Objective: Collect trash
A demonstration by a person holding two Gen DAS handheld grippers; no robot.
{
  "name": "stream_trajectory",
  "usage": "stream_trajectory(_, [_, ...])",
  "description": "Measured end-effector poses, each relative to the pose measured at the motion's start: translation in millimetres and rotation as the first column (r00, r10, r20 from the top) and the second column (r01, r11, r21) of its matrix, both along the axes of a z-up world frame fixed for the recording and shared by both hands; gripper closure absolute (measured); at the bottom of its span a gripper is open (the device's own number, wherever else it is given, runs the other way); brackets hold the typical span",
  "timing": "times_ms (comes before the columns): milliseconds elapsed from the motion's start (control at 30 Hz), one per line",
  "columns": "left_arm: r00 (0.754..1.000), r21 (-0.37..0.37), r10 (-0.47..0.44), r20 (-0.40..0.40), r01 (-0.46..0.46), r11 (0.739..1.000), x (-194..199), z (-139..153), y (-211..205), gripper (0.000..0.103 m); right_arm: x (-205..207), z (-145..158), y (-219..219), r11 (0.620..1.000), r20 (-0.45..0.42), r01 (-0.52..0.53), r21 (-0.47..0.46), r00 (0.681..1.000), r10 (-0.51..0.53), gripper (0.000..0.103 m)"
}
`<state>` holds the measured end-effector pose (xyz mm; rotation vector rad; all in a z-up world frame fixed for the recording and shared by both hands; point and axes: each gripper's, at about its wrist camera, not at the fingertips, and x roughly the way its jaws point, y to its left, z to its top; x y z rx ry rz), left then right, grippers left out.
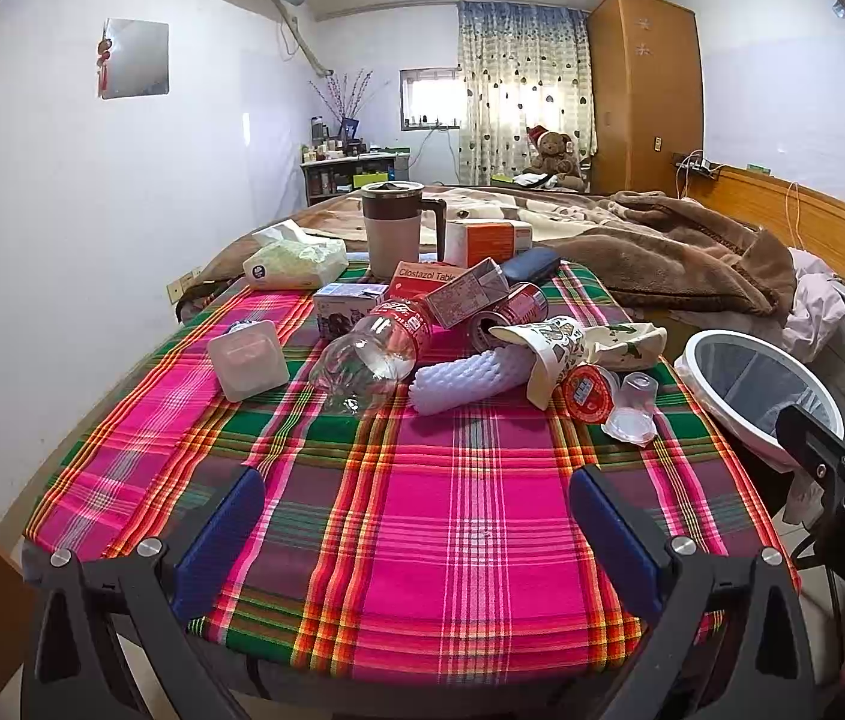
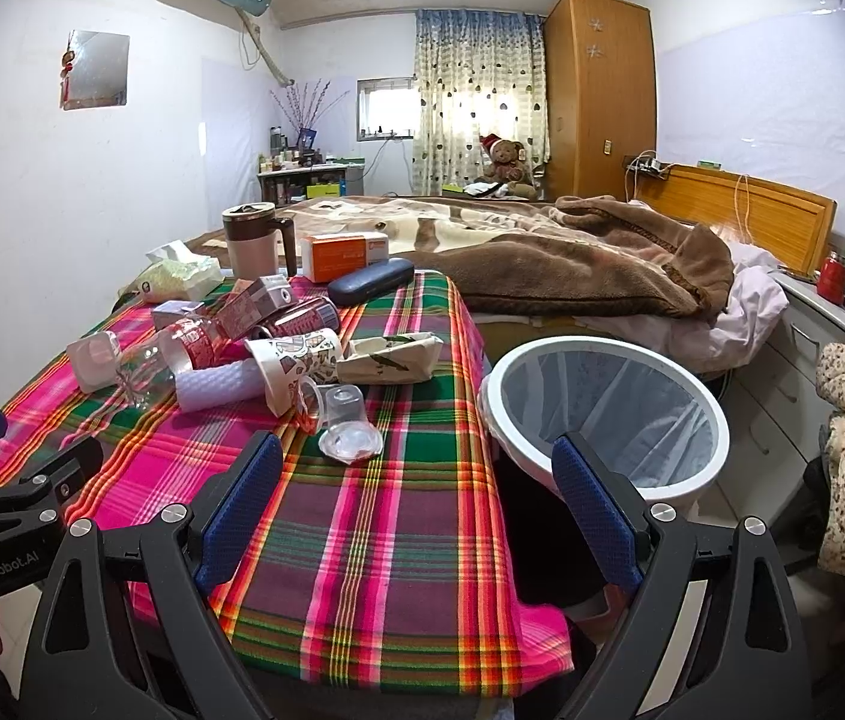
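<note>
— Step in hand? Looks like the very start: nothing lifted, trash heaped mid-table on the plaid cloth. Left gripper spread wide and empty, hovering over the bare near end of the cloth. Right gripper likewise gaping, holding nothing, poised over the table's right edge with the white bin just beyond.

— And the trash itself?

— Clear plastic bottle lying on its side, touching a white foam sleeve. Crushed paper cup across the sleeve, red cans behind. Nearest the bin side: a red-lidded cup and small clear plastic cups. Bin lined, seemingly empty.

— Next move?

— Probably a reach forward to the nearest loose piece, likely the clear cups for the right side. Flimsy and tipped over, so a light pinch on a rim, then a short swing right over the bin. Bottle round and apt to roll; better taken across its body.

— Anything in one view only?

— Bin mouth seen whole only from the right wrist; from the left wrist, partly hidden behind the other gripper. Tissue pack, mug and the small boxes plainer from the left wrist. Navy case fully shown from the right. Whether boxes and case count as trash: cannot tell.
</note>
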<state>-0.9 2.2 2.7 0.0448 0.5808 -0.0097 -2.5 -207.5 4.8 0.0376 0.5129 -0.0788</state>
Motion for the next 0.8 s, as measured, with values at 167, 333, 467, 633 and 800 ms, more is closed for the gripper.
stream_trajectory(167, [1.0,0.0,0.0,0.0,0.0,1.0,0.2,-0.2,0.0,0.0,-1.0,1.4,0.3,1.0,0.002,0.0,-0.003,1.0,0.0,0.01])
stream_trajectory(333, [1.0,-0.001,-0.001,0.001,0.001,1.0,0.0,-0.2,0.3,0.0,-1.3,2.3,-0.2,1.0,0.003,-0.001,-0.003,1.0,0.001,0.01])
stream_trajectory(467, [1.0,-0.001,-0.001,0.001,0.001,1.0,0.1,-0.3,0.5,0.0,-1.2,1.6,0.1,1.0,0.003,-0.001,-0.004,1.0,0.001,0.01])
stream_trajectory(633, [1.0,-0.002,0.0,0.0,0.0,1.0,0.8,0.9,1.3,0.0,-1.5,2.5,-0.2,1.0,0.002,-0.001,-0.005,1.0,0.001,0.01])
stream_trajectory(800, [1.0,-0.003,0.001,0.001,-0.001,1.0,1.1,1.8,1.7,0.0,-1.4,1.8,0.2,1.0,0.002,-0.001,-0.005,1.0,0.001,0.01])
